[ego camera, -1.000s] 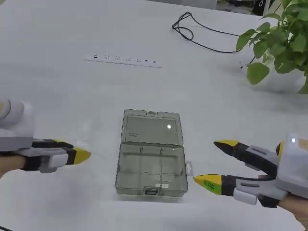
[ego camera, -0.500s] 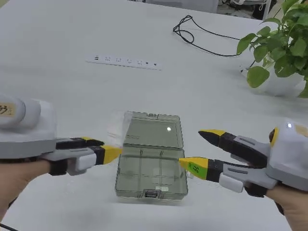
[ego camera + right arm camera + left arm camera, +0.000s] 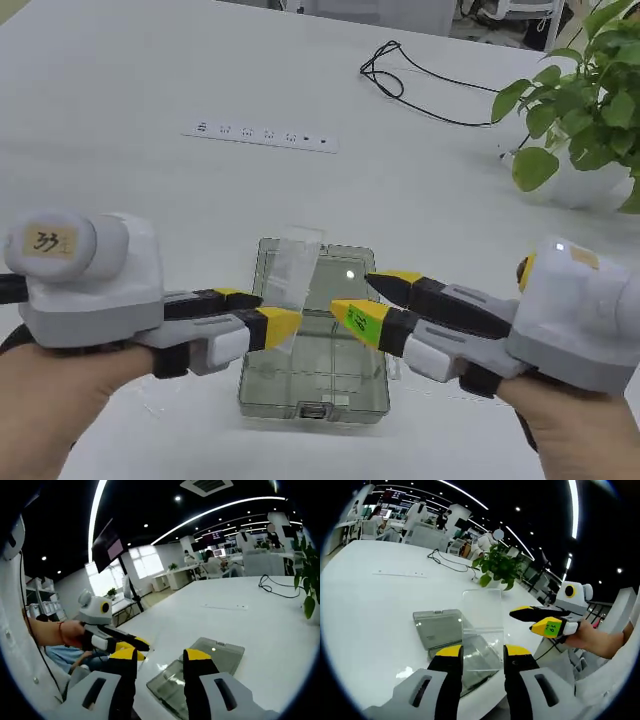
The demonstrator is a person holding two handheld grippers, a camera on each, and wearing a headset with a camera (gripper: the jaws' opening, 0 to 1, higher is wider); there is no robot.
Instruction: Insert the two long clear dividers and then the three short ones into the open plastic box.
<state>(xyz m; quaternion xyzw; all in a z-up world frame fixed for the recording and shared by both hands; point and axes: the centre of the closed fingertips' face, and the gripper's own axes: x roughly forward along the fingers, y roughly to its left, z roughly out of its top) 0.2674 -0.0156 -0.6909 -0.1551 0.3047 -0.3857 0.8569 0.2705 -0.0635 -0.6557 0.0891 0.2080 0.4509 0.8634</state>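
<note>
We see the left gripper point(image 3: 268, 316) clamped on the lower end of a clear divider point(image 3: 293, 272); the sheet stands upright in the air above the far-left part of the open plastic box point(image 3: 350, 398); long or short, we cannot tell; the right gripper point(image 3: 372, 297) hangs just right of the sheet, jaws parted and empty; the box rests on the white table point(image 3: 130, 190), its lid flat on the far side.

Bright overhead light, soft shadows, fisheye-warped edges
</note>
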